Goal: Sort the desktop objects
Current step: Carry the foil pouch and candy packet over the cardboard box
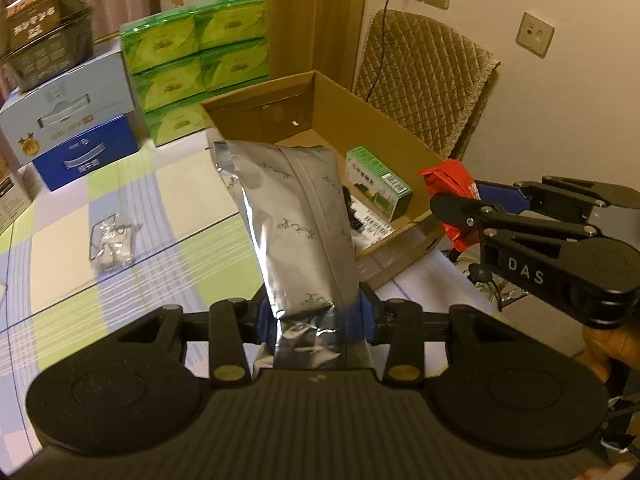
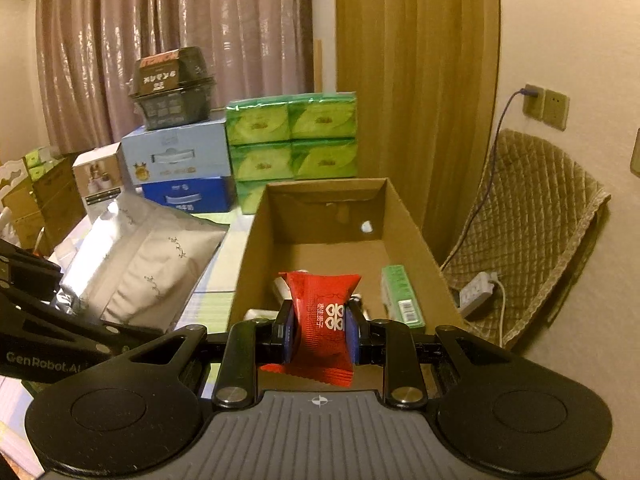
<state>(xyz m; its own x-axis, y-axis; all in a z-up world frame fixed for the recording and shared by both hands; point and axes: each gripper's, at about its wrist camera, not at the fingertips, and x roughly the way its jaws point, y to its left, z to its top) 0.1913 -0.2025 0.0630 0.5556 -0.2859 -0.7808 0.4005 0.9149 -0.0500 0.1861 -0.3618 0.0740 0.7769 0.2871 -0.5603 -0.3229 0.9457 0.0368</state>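
Note:
My left gripper (image 1: 316, 316) is shut on the lower end of a silver foil pouch (image 1: 292, 216) and holds it upright above the table, just left of the open cardboard box (image 1: 420, 152). The pouch also shows in the right wrist view (image 2: 148, 260). My right gripper (image 2: 320, 332) is shut on a red snack packet (image 2: 322, 320) and holds it over the near edge of the cardboard box (image 2: 408, 224). In the left wrist view the right gripper (image 1: 452, 200) and red packet (image 1: 448, 180) are at the box's right side. A green carton (image 1: 378, 180) lies inside the box, also seen from the right wrist (image 2: 400, 296).
A small clear plastic bag (image 1: 112, 244) lies on the checked tablecloth (image 1: 168, 208). Stacked green tissue packs (image 1: 192, 64), blue and pale boxes (image 1: 76, 128) and a dark container (image 2: 172, 88) stand behind. A padded chair (image 1: 428, 76) and power strip (image 2: 476, 292) are to the right.

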